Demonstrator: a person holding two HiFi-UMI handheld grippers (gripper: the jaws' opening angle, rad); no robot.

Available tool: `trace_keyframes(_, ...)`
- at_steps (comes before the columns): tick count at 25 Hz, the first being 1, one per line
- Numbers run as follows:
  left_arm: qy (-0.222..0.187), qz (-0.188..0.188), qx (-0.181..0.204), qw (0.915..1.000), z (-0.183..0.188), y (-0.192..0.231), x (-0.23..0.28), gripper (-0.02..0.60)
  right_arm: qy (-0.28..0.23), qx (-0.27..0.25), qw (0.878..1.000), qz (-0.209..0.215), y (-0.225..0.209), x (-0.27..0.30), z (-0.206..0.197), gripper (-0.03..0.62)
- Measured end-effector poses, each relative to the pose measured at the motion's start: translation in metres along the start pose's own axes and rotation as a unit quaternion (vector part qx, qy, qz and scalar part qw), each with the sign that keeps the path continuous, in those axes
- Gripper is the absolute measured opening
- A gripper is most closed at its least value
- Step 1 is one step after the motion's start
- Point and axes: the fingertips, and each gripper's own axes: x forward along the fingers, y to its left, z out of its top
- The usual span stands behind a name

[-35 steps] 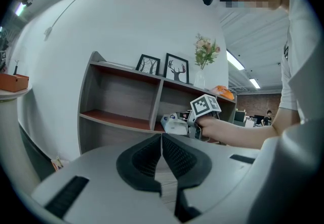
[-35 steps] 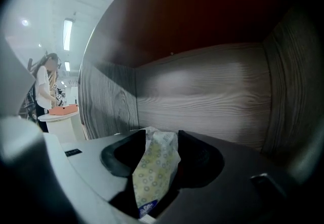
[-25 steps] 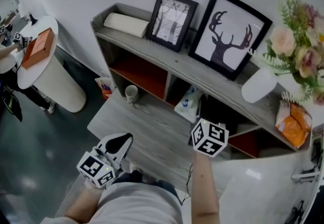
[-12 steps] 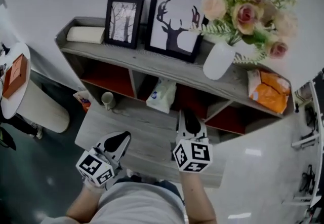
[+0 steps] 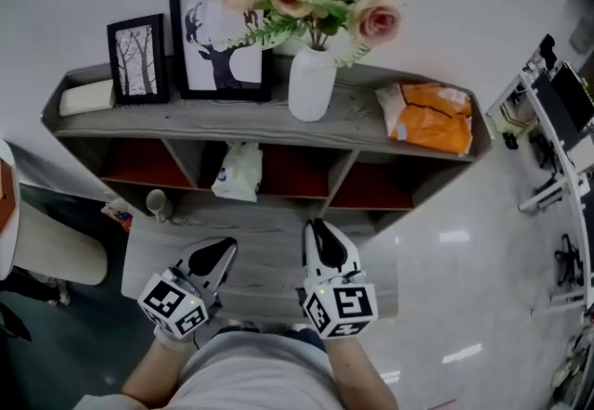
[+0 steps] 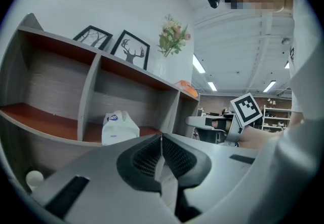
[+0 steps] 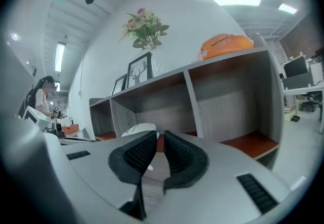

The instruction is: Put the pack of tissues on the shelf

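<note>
The white tissue pack (image 5: 238,172) with a blue print stands in the shelf's (image 5: 232,123) second lower compartment from the left, free of both grippers. It also shows as the tissue pack (image 6: 119,127) in the left gripper view, and the tissue pack (image 7: 140,128) peeks over the jaws in the right gripper view. My left gripper (image 5: 223,247) is shut and empty over the low grey table (image 5: 269,255). My right gripper (image 5: 316,226) hovers beside it, a short way back from the shelf. Its jaws are closing, almost touching, with nothing between them.
On the shelf top stand a white vase of flowers (image 5: 311,85), two framed pictures (image 5: 219,39), an orange bag (image 5: 429,117) and a pale box (image 5: 85,98). A cup (image 5: 156,205) sits at the table's left end. A round white table (image 5: 42,246) is at the left.
My right gripper has drawn back from the tissue pack, which stays in the shelf compartment, and its jaws have come together. The head view has swung to the right. The left gripper stayed put.
</note>
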Motion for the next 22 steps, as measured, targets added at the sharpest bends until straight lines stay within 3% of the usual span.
trace_keyframes(9, 0.014, -0.044, 0.004, 0.9989, -0.006, -0.021, 0.025, 0.021, 0.011, 0.003, 1.000, -0.018, -0.012, -0.030, -0.021, 0.054)
trace_keyframes(22, 0.025, -0.052, 0.004, 0.9983, -0.013, -0.026, 0.030, 0.021, 0.022, -0.006, 1.000, -0.001, -0.005, -0.032, -0.034, 0.052)
